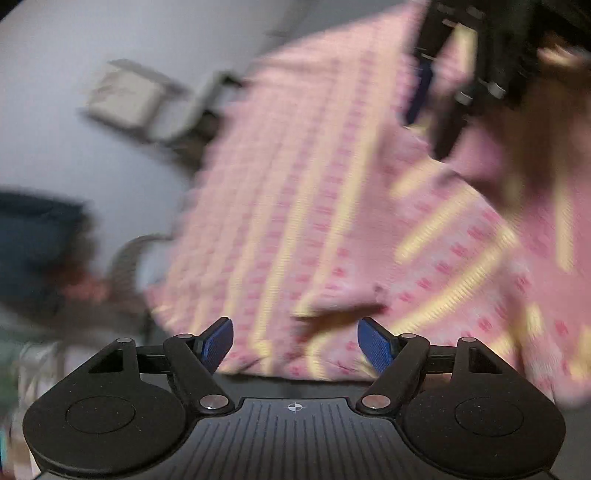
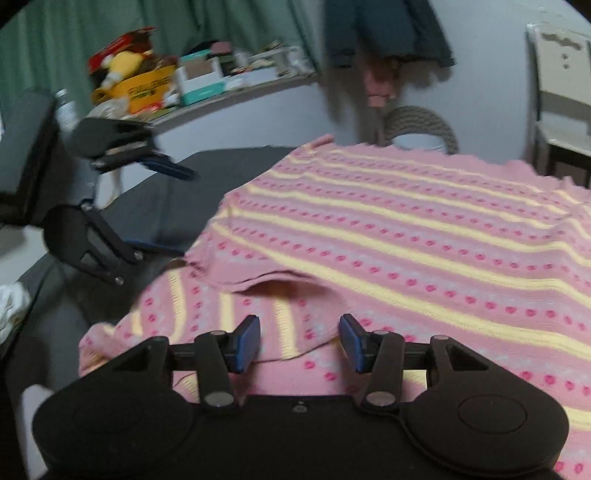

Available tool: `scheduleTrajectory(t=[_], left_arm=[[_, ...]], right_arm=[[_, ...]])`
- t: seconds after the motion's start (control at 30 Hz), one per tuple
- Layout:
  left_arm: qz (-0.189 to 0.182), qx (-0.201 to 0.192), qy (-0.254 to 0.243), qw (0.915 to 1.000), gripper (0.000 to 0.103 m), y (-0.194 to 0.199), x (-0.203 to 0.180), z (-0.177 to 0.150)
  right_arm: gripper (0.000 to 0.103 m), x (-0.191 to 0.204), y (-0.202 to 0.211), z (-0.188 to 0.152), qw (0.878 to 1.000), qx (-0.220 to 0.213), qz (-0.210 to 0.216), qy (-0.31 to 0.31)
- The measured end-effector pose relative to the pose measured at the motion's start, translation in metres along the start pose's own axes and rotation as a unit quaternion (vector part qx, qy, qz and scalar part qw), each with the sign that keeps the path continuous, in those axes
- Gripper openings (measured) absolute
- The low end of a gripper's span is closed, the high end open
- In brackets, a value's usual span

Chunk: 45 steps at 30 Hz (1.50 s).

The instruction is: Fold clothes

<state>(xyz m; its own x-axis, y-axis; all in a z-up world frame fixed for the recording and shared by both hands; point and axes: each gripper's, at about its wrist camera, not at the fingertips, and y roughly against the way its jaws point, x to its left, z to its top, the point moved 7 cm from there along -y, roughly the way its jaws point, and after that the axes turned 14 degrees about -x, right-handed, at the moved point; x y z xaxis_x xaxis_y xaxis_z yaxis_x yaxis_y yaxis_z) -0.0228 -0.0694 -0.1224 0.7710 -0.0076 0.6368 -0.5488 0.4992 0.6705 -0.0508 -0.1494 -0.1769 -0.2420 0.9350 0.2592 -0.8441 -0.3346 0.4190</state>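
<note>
A pink knitted sweater with yellow stripes and rows of red dots lies spread on a dark grey surface. One part with stripes running the other way, likely a sleeve, lies under the body's edge at the near left. My right gripper hovers open just over this part, nothing between its blue pads. My left gripper is open in the air off the sweater's left edge, above the grey surface. The left wrist view is blurred: the sweater fills it, my left gripper is open, and the right gripper is at the top right.
A cluttered shelf with a yellow box runs along a green curtain behind. A dark blue garment hangs on the wall above a woven basket. A white chair stands at the right. White cloth lies at the far left.
</note>
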Motion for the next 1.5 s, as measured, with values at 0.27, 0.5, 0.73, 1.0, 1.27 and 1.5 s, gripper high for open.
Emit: scheduleTrajectory(t=[0.27,0.5,0.73,1.0,1.27,1.5], left_arm=[[-0.109,0.000,0.091,0.9899,0.076,-0.033,0.041,-0.020],[-0.165,0.009,0.183,0.9691,0.046,-0.057,0.047,-0.046],[-0.159,-0.016,0.288,0.9444,0.006,-0.054,0.059,-0.062],[-0.135,-0.031,0.402,0.9050,0.006,-0.048,0.080,-0.100],[-0.122,0.072,0.416,0.8982,0.006,-0.035,0.084,-0.165],[-0.100,0.077,0.455,0.8815,0.007,-0.036,0.081,-0.180]], right_arm=[[0.047,0.045,0.002,-0.011,0.975,0.045,0.169,-0.134],[0.053,0.103,-0.009,-0.027,0.973,0.054,0.184,-0.132],[0.050,0.101,-0.040,-0.029,0.966,0.052,0.119,-0.222],[0.014,0.121,-0.039,-0.026,0.956,0.045,0.197,-0.214],[0.018,0.154,-0.043,-0.039,0.957,0.067,0.236,-0.158],[0.048,0.149,-0.033,-0.034,0.957,0.058,0.233,-0.163]])
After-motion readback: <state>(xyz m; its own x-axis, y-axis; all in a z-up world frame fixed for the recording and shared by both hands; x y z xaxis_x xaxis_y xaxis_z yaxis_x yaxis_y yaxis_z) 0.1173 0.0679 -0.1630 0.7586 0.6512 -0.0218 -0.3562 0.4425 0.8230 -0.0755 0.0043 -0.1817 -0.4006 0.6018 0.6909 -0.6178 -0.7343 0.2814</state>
